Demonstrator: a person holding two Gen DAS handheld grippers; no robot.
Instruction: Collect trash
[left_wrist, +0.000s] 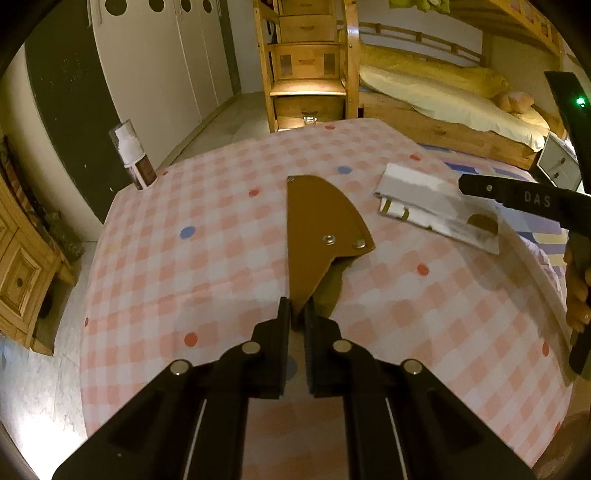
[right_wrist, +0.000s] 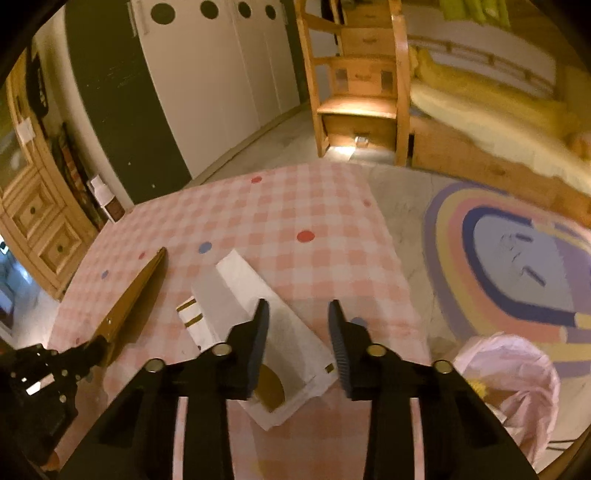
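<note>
My left gripper (left_wrist: 297, 314) is shut on the near end of a brown leather-like sheath (left_wrist: 319, 229) with metal snaps, which lies over the pink checked tablecloth (left_wrist: 207, 258). The sheath also shows in the right wrist view (right_wrist: 133, 295). A white paper packet (right_wrist: 258, 325) with gold marks lies on the cloth; it shows at the right in the left wrist view (left_wrist: 432, 199). My right gripper (right_wrist: 298, 325) is open just above the packet's near end, with the left finger over it.
A pink plastic trash bag (right_wrist: 517, 384) sits on the floor right of the table, beside a rainbow rug (right_wrist: 517, 266). A white and brown bottle (left_wrist: 135, 155) stands at the table's far left corner. A wooden bunk bed (left_wrist: 443, 92) and drawers stand behind.
</note>
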